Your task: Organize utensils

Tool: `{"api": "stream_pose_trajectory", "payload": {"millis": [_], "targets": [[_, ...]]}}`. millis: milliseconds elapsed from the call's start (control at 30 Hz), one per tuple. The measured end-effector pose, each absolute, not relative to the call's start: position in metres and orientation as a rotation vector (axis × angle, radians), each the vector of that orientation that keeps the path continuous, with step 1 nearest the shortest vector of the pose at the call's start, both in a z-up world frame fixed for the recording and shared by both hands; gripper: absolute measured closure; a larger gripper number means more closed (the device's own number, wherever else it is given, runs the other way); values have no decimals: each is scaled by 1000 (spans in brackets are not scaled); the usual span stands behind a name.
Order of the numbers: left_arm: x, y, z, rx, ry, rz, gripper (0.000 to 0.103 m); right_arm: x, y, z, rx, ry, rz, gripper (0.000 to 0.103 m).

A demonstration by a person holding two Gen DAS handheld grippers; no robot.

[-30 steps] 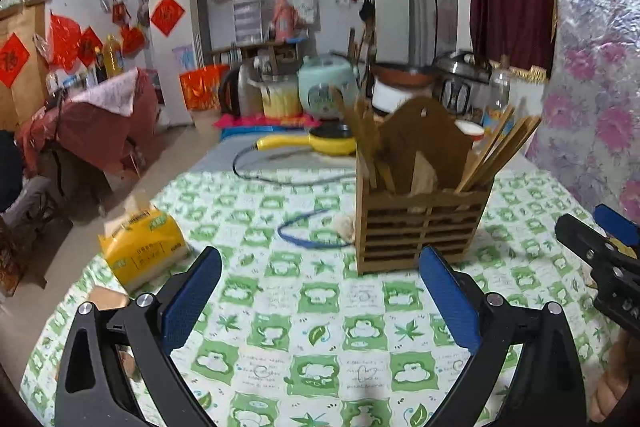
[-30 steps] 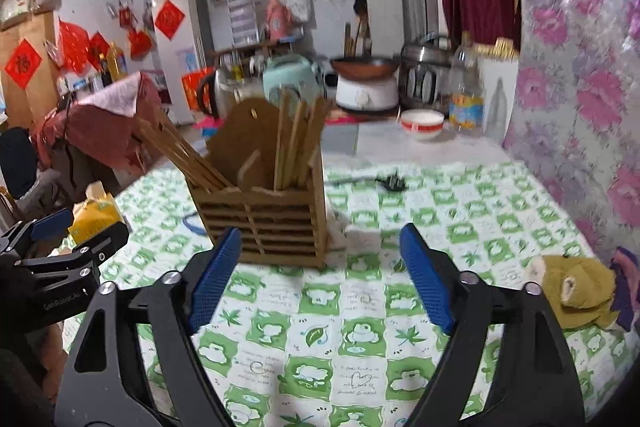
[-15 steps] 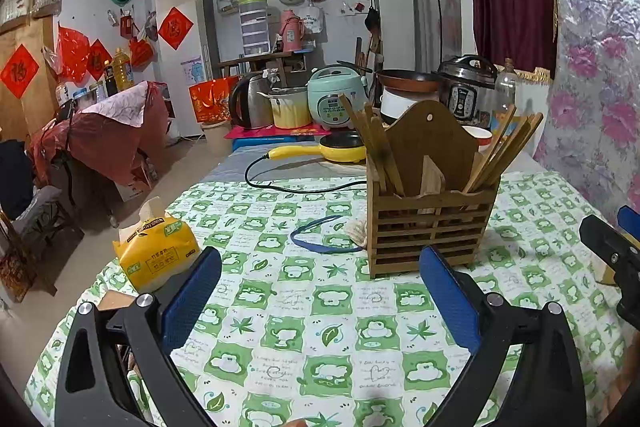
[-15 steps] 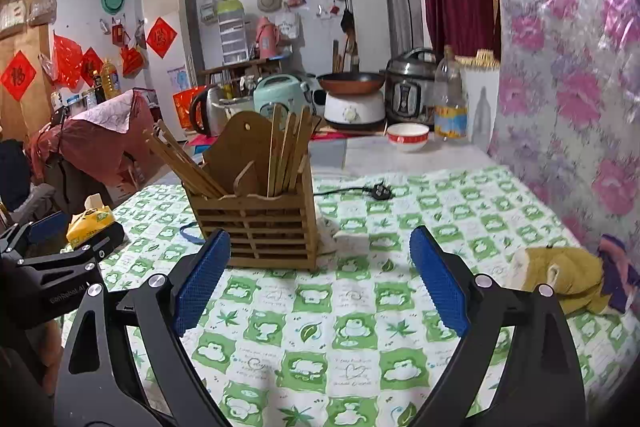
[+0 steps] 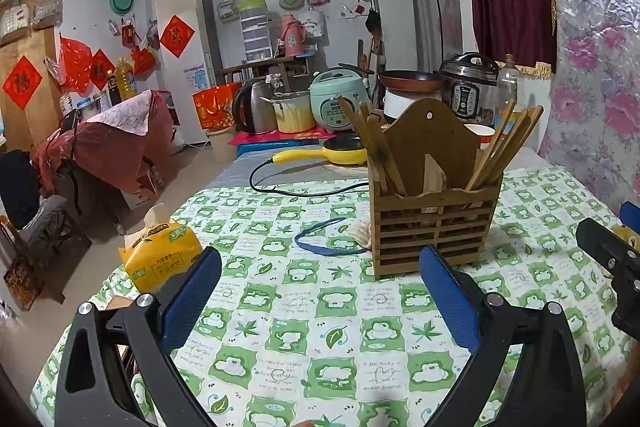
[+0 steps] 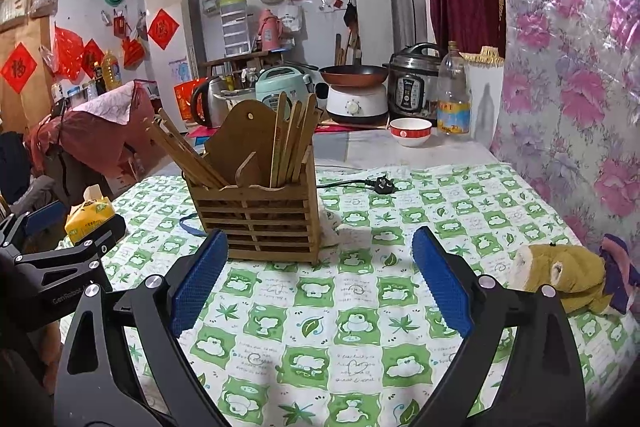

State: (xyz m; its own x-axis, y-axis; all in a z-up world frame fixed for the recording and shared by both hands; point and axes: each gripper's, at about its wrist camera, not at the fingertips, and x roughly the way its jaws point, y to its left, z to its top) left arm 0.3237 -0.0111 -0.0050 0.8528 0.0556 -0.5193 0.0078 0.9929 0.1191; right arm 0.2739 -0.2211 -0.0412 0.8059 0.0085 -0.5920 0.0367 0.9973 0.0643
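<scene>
**Both grippers idle before the filled holder**

The right gripper (image 6: 316, 275) has just been spreading its jaws, nothing between them; the left gripper (image 5: 320, 287) is equally wide and empty. Just ahead stands the wooden holder (image 6: 256, 215) (chopsticks (image 5: 504, 147) sorted upright), probably needing nothing further.

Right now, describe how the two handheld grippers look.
Both are alike: the left gripper and right gripper have black angular frames with silver screws and flat blue ribbed pads. Small pale lettering marks the left one's body in the right wrist view.
</scene>
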Motion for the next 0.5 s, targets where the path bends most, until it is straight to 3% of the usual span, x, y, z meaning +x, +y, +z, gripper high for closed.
{"api": "stream_pose_trajectory", "payload": {"millis": [500], "targets": [[322,-18,-8,138,556,3,6,273,-221,-40,76,631,-19,12]]}}
